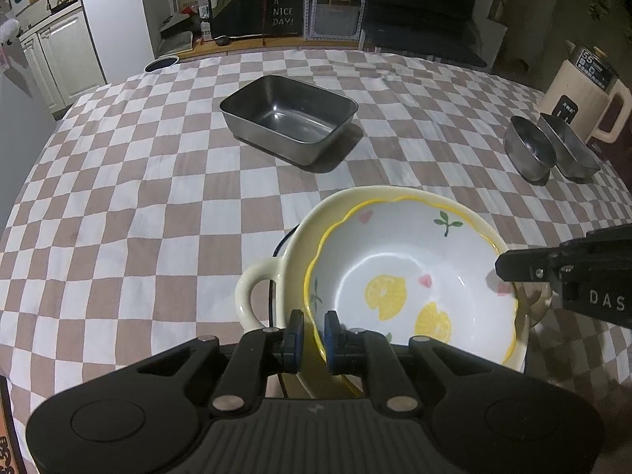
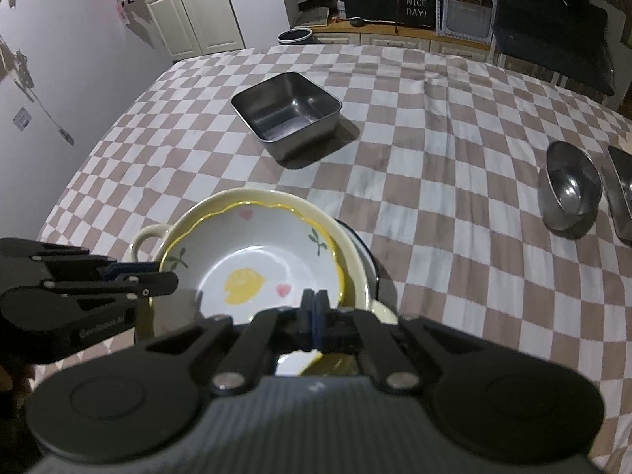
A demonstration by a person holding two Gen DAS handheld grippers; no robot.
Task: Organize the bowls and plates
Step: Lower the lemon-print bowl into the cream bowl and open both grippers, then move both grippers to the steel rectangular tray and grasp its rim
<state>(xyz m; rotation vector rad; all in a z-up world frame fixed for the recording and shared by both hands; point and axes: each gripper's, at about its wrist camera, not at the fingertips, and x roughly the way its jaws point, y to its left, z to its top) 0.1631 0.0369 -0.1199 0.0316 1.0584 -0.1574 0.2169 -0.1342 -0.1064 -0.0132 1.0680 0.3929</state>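
Observation:
A white lemon-print bowl [image 1: 399, 276] with a wavy yellow rim sits nested in a cream two-handled bowl [image 1: 252, 296]. My left gripper [image 1: 315, 337] is shut on the lemon bowl's near rim, one pad on each side of the yellow edge. From the right wrist view, the left gripper [image 2: 168, 278] holds the lemon bowl [image 2: 252, 264] at its left rim. My right gripper [image 2: 315, 314] is shut, pads together with nothing visible between them, just over the bowl's near rim. Seen from the left wrist, the right gripper [image 1: 499, 268] rests at the bowl's right rim.
A dark-rimmed dish [image 2: 371, 254] lies under the cream bowl [image 2: 148, 237]. A steel rectangular tray [image 1: 288, 118] stands mid-table on the checkered cloth [image 1: 118, 217]. At the right are a round steel bowl [image 1: 529, 146], a second steel container [image 1: 570, 146] and a cream kettle [image 1: 584, 94].

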